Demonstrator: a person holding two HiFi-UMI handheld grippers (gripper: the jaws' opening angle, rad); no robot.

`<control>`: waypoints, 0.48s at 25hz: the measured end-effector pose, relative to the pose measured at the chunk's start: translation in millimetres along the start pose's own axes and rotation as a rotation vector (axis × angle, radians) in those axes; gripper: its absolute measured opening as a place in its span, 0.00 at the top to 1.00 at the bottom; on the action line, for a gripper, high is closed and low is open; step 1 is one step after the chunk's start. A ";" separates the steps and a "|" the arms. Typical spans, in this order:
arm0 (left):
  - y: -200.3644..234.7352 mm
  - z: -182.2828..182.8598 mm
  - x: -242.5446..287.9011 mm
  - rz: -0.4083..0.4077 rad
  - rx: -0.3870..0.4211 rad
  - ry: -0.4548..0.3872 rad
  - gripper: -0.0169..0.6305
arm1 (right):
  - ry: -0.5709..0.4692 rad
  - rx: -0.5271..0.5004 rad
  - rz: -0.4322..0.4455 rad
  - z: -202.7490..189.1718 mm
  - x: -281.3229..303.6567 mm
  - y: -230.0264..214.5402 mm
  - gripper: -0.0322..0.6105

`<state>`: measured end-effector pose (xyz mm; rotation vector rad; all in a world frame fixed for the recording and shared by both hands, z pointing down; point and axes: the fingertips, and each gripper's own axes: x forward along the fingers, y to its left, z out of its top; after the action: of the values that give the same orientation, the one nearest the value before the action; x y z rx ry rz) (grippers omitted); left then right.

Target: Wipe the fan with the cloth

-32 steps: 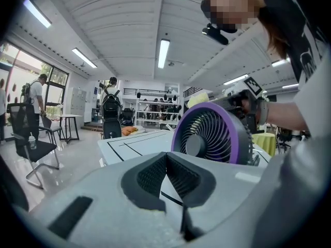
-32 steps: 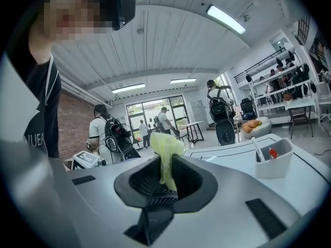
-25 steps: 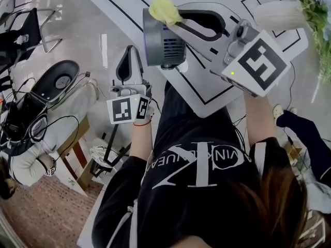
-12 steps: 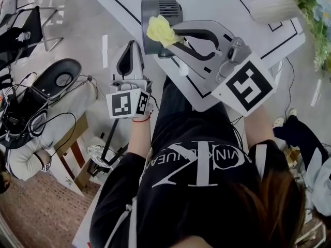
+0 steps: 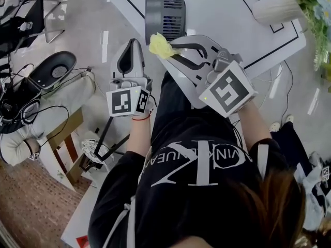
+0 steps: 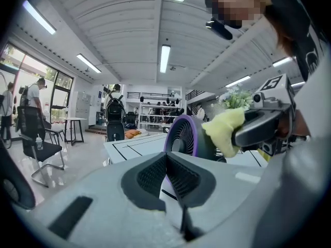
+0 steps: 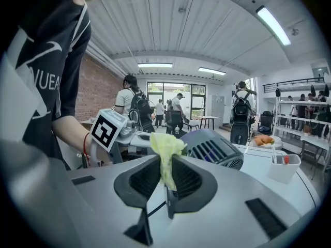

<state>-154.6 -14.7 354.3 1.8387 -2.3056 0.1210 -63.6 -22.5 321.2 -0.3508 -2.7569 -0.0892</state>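
The grey fan [image 5: 165, 9] stands on the white table [image 5: 227, 14] close to its near corner; its purple-rimmed grille [image 6: 186, 136] shows in the left gripper view. My right gripper [image 5: 168, 48] is shut on the yellow cloth [image 5: 160, 45], which sits just off the fan's near side, apart from its housing [image 7: 214, 146]. The cloth [image 7: 165, 149] bunches up between the right gripper's [image 7: 165, 164] jaws. To the left of the table corner, my left gripper [image 5: 133, 41] hangs over the floor, shut and with nothing in it [image 6: 166, 156].
A white vase [image 5: 274, 6] with flowers stands at the table's far right, inside black tape lines. A white cup [image 7: 283, 167] sits on the table. A black office chair [image 5: 57, 79] and cables lie on the floor to the left. People stand in the background.
The right gripper has drawn the cloth from the fan's far top edge, over the fan, to its near side and lower. The left gripper has hardly moved.
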 end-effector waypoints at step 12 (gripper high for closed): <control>11.7 19.6 -16.4 0.052 0.014 -0.049 0.95 | -0.056 -0.037 -0.003 30.3 -6.2 -8.0 0.85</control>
<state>-164.4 0.1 332.4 1.8081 -2.3919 0.1006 -70.5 -28.5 290.6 -0.3648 -2.8145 -0.1335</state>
